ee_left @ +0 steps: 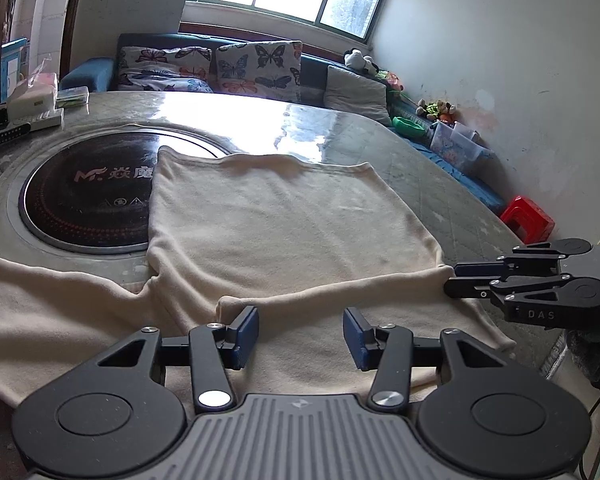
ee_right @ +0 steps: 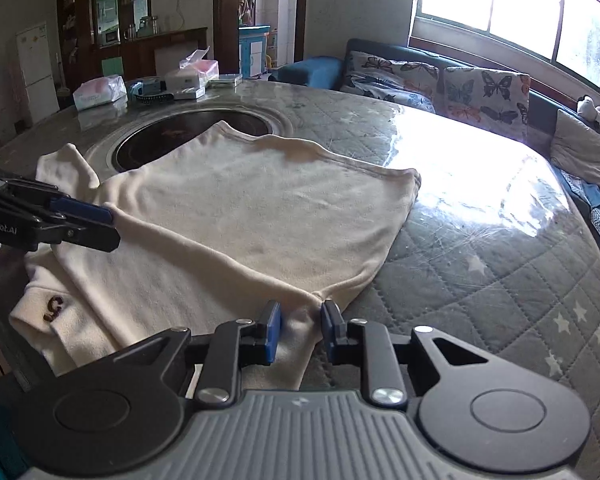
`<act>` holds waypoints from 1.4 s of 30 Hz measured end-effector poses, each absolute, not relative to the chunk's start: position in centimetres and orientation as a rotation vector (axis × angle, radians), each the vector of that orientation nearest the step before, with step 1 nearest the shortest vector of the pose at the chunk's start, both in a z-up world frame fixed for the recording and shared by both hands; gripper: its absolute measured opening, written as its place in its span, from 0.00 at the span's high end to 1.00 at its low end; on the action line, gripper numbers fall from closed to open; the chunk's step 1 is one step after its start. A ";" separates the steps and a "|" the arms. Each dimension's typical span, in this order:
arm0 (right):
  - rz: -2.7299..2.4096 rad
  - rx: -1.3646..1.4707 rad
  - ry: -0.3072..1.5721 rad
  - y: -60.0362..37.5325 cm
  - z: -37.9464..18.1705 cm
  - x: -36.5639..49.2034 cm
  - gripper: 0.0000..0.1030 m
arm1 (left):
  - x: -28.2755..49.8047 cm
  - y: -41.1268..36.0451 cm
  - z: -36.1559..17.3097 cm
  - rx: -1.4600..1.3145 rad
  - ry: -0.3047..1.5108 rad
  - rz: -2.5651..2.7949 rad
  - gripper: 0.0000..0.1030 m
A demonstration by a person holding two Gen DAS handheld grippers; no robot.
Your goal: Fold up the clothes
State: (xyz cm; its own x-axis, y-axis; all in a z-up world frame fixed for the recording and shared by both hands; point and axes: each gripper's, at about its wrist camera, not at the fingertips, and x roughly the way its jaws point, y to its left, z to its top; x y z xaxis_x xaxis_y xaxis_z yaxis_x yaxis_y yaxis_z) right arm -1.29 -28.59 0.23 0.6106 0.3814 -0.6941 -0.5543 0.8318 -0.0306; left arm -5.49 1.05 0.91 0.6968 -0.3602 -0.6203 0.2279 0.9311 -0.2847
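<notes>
A cream long-sleeved top (ee_left: 284, 216) lies flat on the round table, also in the right wrist view (ee_right: 236, 208). One sleeve is folded across its near part. My left gripper (ee_left: 300, 336) is open just above the garment's near part, by the sleeve cuff (ee_left: 226, 306). It shows from the side in the right wrist view (ee_right: 100, 224) next to the sleeve. My right gripper (ee_right: 300, 328) is open with the sleeve's fold at the garment's side edge between its fingers. In the left wrist view it (ee_left: 456, 278) sits at the garment's right edge.
A black round hotplate (ee_left: 88, 196) is set in the table centre, partly under the top. Boxes and tissue packs (ee_right: 180, 80) stand at the table's far side. A sofa with butterfly cushions (ee_left: 256, 66) runs beyond the table. A red stool (ee_left: 528, 220) stands by the wall.
</notes>
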 end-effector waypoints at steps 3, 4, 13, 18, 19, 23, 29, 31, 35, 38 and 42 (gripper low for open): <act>0.547 -0.257 0.723 -28.4 0.6 -1.5 0.79 | -5.7 1.3 1.4 -0.211 0.712 -0.333 0.52; 0.549 -0.261 0.719 -28.3 0.7 -1.6 0.79 | -6.0 1.4 1.6 -0.215 0.703 -0.328 0.52; 0.588 -0.313 0.698 -26.8 1.1 -1.9 0.77 | -8.5 7.3 2.6 -0.256 0.661 -0.092 0.51; 0.666 -0.354 0.698 -24.7 1.0 -2.2 0.72 | -9.4 11.7 2.7 -0.262 0.643 0.138 0.50; 0.678 -0.364 0.696 -24.3 1.0 -2.4 0.72 | -9.6 12.6 2.7 -0.266 0.635 0.188 0.50; 0.710 -0.381 0.695 -23.2 0.9 -2.7 0.72 | -9.9 16.0 2.6 -0.264 0.595 0.403 0.50; 0.712 -0.384 0.698 -23.0 0.9 -2.8 0.71 | -9.2 20.6 1.5 -0.374 0.624 0.540 0.54; 0.709 -0.382 0.702 -23.0 0.9 -2.7 0.71 | -9.1 21.2 1.2 -0.392 0.629 0.541 0.57; 0.698 -0.378 0.709 -23.1 0.8 -2.6 0.71 | -9.0 21.4 1.1 -0.390 0.618 0.525 0.65; 0.691 -0.373 0.713 -23.3 0.7 -2.6 0.71 | -8.8 21.5 1.0 -0.397 0.611 0.513 0.82; 0.687 -0.370 0.710 -23.3 0.8 -2.7 0.71 | -8.5 21.1 1.1 -0.398 0.591 0.490 0.94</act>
